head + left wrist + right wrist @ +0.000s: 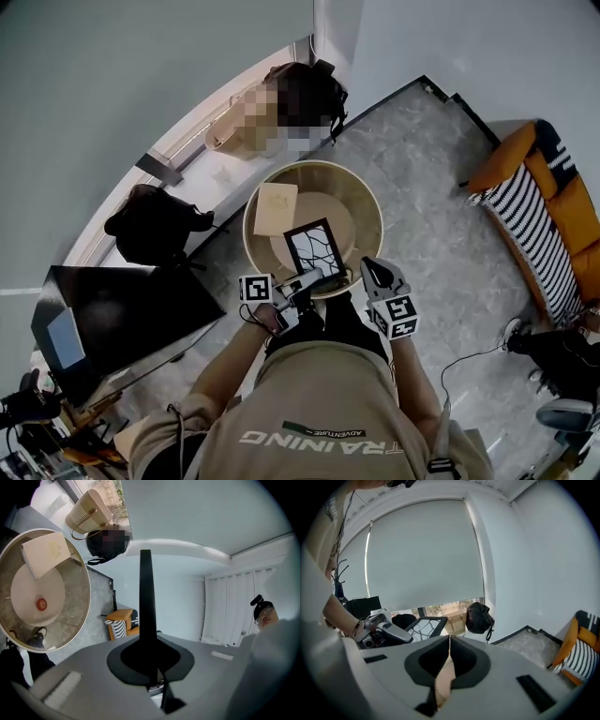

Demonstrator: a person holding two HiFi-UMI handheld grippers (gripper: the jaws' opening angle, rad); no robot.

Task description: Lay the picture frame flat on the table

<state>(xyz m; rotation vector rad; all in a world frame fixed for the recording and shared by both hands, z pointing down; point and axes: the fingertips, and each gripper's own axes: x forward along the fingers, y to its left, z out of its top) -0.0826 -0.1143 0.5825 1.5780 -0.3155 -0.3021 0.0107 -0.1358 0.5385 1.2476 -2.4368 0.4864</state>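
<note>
The black picture frame [314,246], with a branch pattern behind its glass, tilts over the near part of the round glass-topped table [375,202]. My left gripper [305,281] is shut on its near edge. In the left gripper view the frame [146,597] appears edge-on as a thin black bar rising from the closed jaws of that gripper [150,641]. My right gripper [373,272] hovers at the table's near right rim, shut with nothing in it. The right gripper view shows its closed jaws [449,639], with the frame [424,626] and the left gripper [386,631] to the left.
A beige card [275,208] lies on the table's far left. A small red object [41,604] sits on the shelf under the glass. A black bag [155,225] and a dark box [112,319] are at the left. An orange striped chair [539,206] stands at the right.
</note>
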